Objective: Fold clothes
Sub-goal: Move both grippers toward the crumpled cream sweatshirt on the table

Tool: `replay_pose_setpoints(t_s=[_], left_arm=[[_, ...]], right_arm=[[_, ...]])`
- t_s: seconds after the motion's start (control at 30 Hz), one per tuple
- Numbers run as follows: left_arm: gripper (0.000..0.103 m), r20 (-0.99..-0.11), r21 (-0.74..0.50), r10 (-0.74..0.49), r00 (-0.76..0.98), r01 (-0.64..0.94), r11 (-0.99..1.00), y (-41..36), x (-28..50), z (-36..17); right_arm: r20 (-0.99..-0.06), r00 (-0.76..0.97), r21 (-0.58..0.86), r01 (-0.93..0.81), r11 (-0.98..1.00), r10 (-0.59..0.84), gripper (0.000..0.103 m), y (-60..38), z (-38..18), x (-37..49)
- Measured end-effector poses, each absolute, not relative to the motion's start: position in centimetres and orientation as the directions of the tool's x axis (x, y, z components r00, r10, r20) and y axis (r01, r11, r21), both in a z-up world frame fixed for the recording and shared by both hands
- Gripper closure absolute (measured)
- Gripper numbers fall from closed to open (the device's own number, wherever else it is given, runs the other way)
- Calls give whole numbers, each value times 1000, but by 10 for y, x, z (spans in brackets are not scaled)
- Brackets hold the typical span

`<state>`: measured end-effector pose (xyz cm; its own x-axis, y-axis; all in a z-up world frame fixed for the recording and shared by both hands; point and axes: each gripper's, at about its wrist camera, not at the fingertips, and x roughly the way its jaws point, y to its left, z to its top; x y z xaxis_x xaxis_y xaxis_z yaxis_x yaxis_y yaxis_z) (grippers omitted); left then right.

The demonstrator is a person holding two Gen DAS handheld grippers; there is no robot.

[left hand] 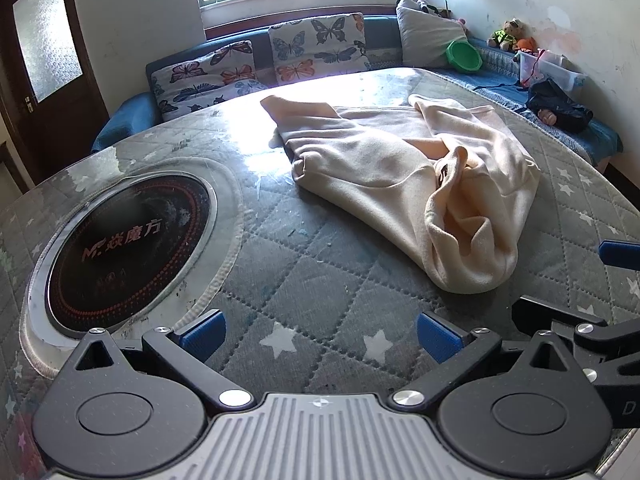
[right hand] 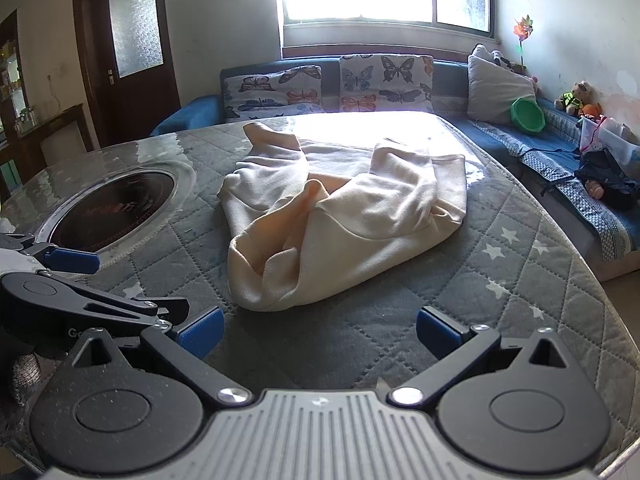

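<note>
A cream sweatshirt (left hand: 404, 184) lies crumpled on the quilted grey table cover (left hand: 304, 264), its sleeves thrown across the body; it also fills the middle of the right wrist view (right hand: 340, 216). My left gripper (left hand: 320, 336) hovers open near the table's front edge, short of the garment's near end, nothing between its blue pads. My right gripper (right hand: 318, 330) is open too, just in front of the sweatshirt's near hem, holding nothing. Each gripper shows at the edge of the other's view.
A round black induction hob (left hand: 124, 248) is set into the table at the left. Behind the table runs a blue sofa (right hand: 452, 80) with butterfly cushions, a green bowl (right hand: 527, 114), toys and a dark bag (right hand: 612, 184). A wooden door (right hand: 128, 40) stands at the back left.
</note>
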<state>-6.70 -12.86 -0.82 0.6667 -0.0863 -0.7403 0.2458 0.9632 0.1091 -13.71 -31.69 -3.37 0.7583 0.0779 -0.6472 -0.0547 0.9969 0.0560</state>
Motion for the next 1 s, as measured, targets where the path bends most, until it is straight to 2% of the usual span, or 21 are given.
replay_pose_setpoints(t_s=[1.0], left_arm=[[0,-745,110,-79,662,239,965,-122,-59,-15]], right_arm=[[-653,756,48,-21,999,47,0,-311,-34,-135]])
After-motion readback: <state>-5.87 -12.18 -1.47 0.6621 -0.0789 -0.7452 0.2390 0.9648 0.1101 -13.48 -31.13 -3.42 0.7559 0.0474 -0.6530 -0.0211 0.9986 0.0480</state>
